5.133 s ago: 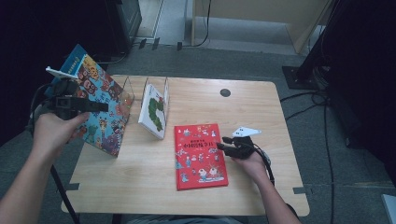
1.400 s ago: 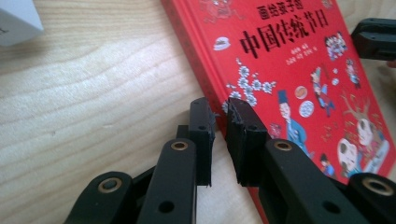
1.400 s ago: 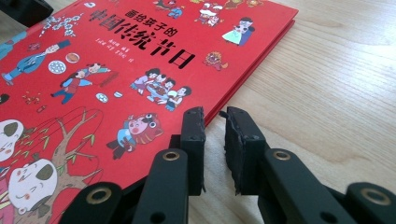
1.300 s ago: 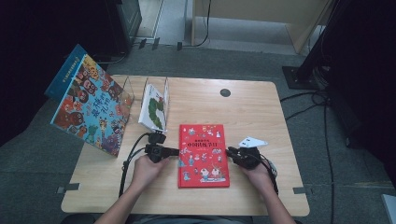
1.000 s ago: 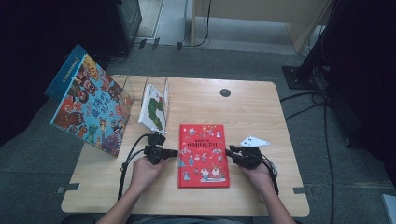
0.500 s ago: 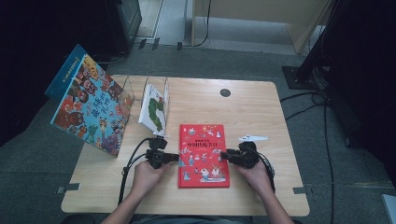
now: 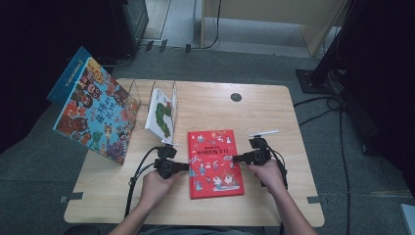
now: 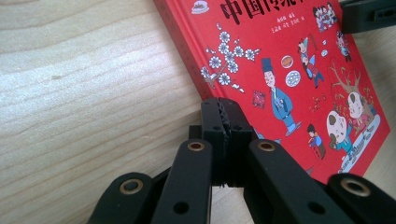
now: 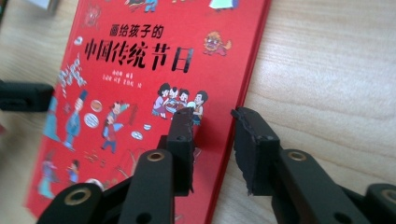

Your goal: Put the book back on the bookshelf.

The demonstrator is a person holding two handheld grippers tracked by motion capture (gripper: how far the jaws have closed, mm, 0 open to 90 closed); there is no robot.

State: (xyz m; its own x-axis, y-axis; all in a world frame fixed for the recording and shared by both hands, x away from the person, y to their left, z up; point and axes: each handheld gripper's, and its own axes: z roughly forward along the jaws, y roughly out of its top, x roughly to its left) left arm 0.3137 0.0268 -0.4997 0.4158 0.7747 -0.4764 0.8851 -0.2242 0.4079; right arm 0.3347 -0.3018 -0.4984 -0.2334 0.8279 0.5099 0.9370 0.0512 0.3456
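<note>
A red picture book [image 7: 215, 161] lies flat on the wooden table [image 7: 274, 117], between my two grippers. My left gripper [image 7: 185, 167] is shut with nothing between its jaws. Its tip [image 8: 225, 109] rests at the left, spine edge of the red book [image 8: 289, 79]. My right gripper [image 7: 236, 158] points at the book's right edge. Its jaws have just been closing and still stand apart [image 9: 215, 119], one over the red cover [image 9: 140, 70], the other over bare wood, with the book's edge running between them.
A large colourful book [image 7: 95, 115] leans upright at the table's left edge. Beside it a clear stand holds a white book with a green caterpillar [image 7: 161, 112]. A round cable hole [image 7: 236, 97] sits at the back of the table. Cables trail from both grippers.
My right gripper has shifted a little toward the book's right edge and slightly up the table. The left hand has stayed where it was at the book's left edge.
</note>
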